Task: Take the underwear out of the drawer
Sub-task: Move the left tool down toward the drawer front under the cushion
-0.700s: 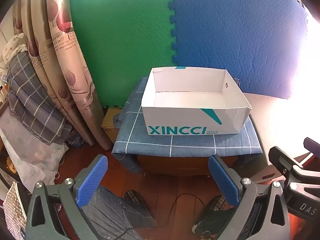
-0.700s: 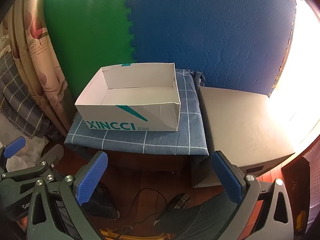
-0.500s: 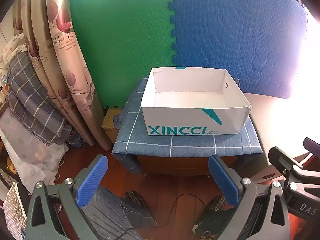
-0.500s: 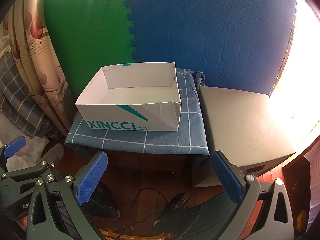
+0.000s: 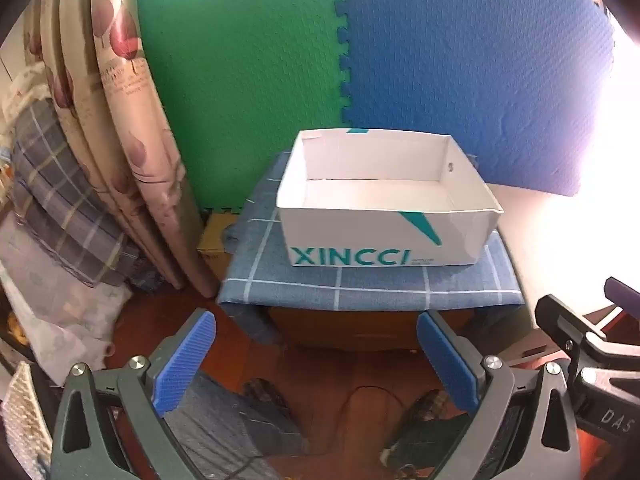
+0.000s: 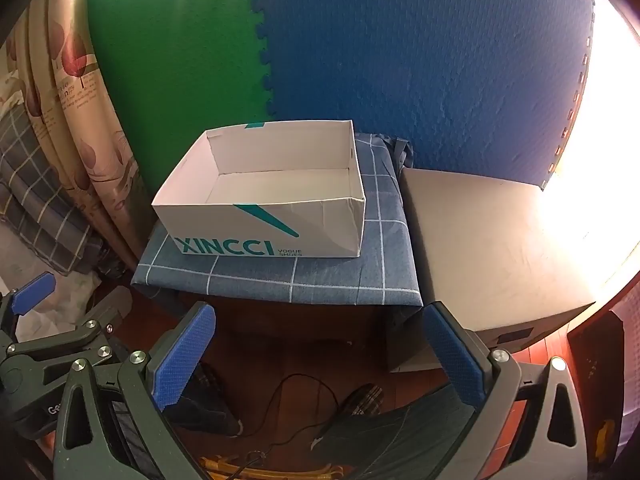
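Observation:
A wooden cabinet with a drawer front [image 5: 352, 328] stands under a blue checked cloth [image 5: 360, 288]; it also shows in the right wrist view [image 6: 288, 320]. The drawer looks shut and no underwear is in view. A white open XINCCI shoe box [image 5: 384, 236] sits empty on the cloth, and shows in the right wrist view [image 6: 264, 224]. My left gripper [image 5: 316, 360] is open and empty, held back from the cabinet front. My right gripper [image 6: 316, 360] is open and empty, at a similar distance, right of the left one.
Green and blue foam mats [image 5: 320, 60] cover the wall behind. A curtain [image 5: 120, 120] and folded plaid bedding [image 5: 60, 208] are at the left. A grey box [image 6: 488, 248] stands right of the cabinet. Slippers and a cable [image 6: 304, 400] lie on the wooden floor.
The left wrist view has shifted slightly, with the box a little lower and to the right. The right gripper has barely moved. Both stay open.

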`<state>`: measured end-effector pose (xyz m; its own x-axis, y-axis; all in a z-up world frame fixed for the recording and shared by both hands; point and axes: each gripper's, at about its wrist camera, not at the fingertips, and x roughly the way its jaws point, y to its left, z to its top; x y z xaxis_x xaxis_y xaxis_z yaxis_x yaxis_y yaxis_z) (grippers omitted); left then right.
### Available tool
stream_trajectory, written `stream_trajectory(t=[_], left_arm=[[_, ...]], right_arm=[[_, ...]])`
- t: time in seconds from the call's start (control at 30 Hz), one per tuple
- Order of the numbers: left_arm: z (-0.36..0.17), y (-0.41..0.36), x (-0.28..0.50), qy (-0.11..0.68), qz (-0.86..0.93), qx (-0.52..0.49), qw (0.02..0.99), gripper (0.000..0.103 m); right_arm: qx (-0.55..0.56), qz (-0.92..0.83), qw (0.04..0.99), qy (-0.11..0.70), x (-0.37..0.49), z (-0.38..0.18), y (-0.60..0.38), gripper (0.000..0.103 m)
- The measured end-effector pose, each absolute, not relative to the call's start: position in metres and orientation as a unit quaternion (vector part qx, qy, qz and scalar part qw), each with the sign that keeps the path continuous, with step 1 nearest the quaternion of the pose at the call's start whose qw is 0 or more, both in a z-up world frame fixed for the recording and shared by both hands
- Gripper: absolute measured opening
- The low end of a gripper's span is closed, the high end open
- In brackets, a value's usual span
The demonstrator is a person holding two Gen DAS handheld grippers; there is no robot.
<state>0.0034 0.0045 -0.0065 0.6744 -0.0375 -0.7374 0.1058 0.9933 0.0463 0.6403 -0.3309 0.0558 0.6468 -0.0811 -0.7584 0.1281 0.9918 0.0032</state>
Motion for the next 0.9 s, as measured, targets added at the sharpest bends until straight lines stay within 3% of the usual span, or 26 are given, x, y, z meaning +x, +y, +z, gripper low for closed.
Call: stream_trajectory(t=[0.27, 0.53, 0.9], left_arm=[[-0.071, 0.041, 0.006, 0.315, -0.059, -0.025, 0.947, 0.103], [-0.211, 0.022, 0.048, 0.412, -0.107, 0.018, 0.905, 0.103], [-0.245, -0.021, 0.112, 0.409, -0.068, 0.040, 0.909, 0.103]], right_arm=[[0.025, -0.093, 0.920, 0.381, 0.633, 0.056, -0.351, 0.103], [0.050, -0.073, 0.929, 0.360, 0.632, 0.008, -0.375, 0.103], [0.067, -0.053, 0.890, 0.449, 0.673, -0.062, -0.378, 0.103]])
